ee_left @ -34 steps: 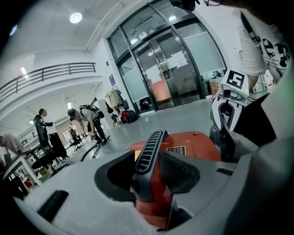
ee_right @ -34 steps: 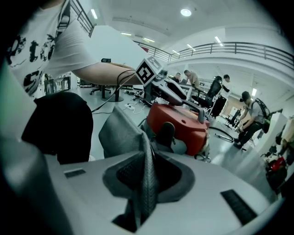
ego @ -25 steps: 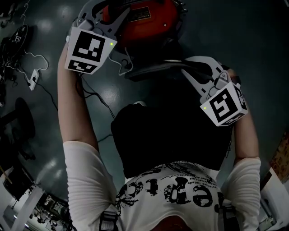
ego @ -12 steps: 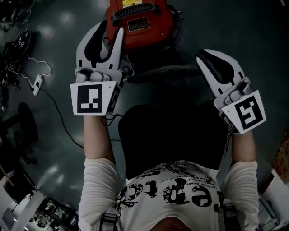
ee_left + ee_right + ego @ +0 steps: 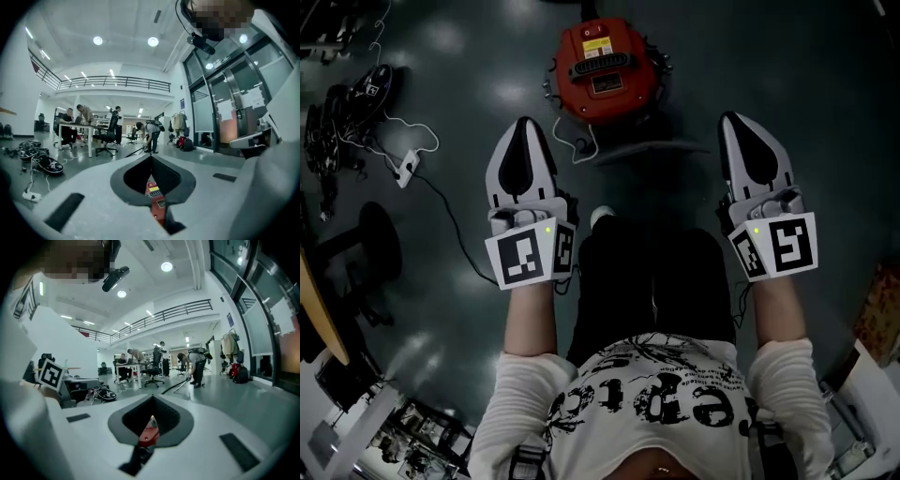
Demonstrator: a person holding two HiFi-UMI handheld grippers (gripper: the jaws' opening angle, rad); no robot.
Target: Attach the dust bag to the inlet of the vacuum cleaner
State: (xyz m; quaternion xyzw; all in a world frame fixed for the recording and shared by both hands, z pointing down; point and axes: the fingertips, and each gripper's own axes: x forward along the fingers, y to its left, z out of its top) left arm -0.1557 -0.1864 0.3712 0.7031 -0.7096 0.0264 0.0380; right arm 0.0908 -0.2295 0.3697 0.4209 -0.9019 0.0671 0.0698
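Note:
The red vacuum cleaner stands on the dark floor ahead of me, a white cord trailing from it and a dark curved hose lying in front. No dust bag shows in any view. My left gripper hangs in the air well short of the vacuum, jaws shut on nothing. My right gripper is level with it on the other side, also shut and empty. In the left gripper view the closed tips meet, with the vacuum seen through the gap below. The right gripper view shows the same.
A white power strip and a heap of black gear lie on the floor at the left, near a round stool base. People work at a table far across the hall. Glass doors stand at the right.
Both grippers have risen and drawn back from the vacuum towards my body, rolling flat. The left jaws have gone from wide open to shut. The vacuum now looks smaller and farther away.

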